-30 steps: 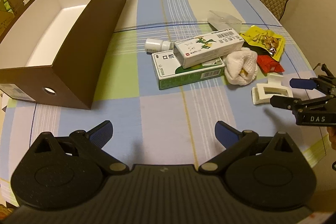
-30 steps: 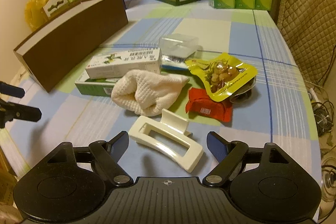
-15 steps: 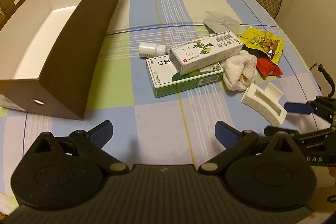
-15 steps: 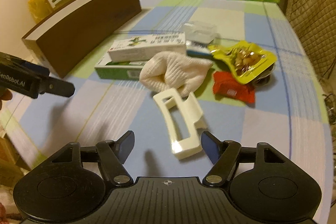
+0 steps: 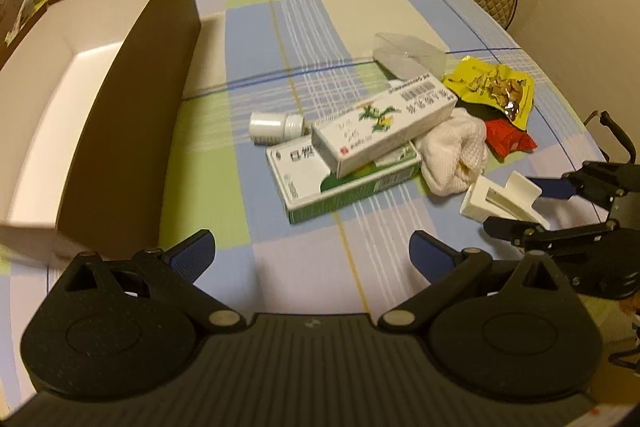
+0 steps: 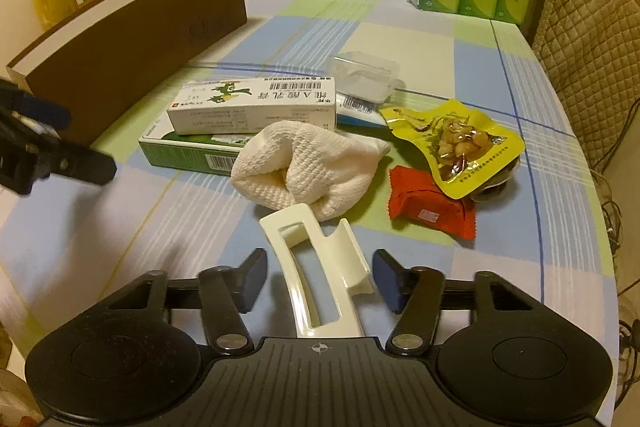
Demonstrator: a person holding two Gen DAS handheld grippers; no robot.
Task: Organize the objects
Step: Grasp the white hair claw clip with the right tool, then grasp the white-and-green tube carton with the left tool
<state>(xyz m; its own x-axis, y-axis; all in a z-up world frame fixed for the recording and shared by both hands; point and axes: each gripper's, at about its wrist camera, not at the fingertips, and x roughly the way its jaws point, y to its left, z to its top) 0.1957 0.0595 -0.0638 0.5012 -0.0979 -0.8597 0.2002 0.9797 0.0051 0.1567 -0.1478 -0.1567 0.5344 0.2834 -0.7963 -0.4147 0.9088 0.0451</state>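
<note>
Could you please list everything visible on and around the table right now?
Long open cardboard box: 1, brown outside, white inside, left side of table.
Flat medicine cartons: 2, white one stacked on green-and-white one, centre.
Small pill bottle: 1, white, lying beside the cartons.
Knitted cloth: 1, cream, right of the cartons.
Clear plastic case: 1, behind the cartons.
Snack pouch: 1, yellow, right.
Small sachet: 1, red, below the pouch.
Plastic hair claw clip: 1, white, between the right gripper's fingers.
Checked tablecloth: 1, blue-green.
Left gripper: open, nothing between its fingers.
Right gripper: open around the clip.
</note>
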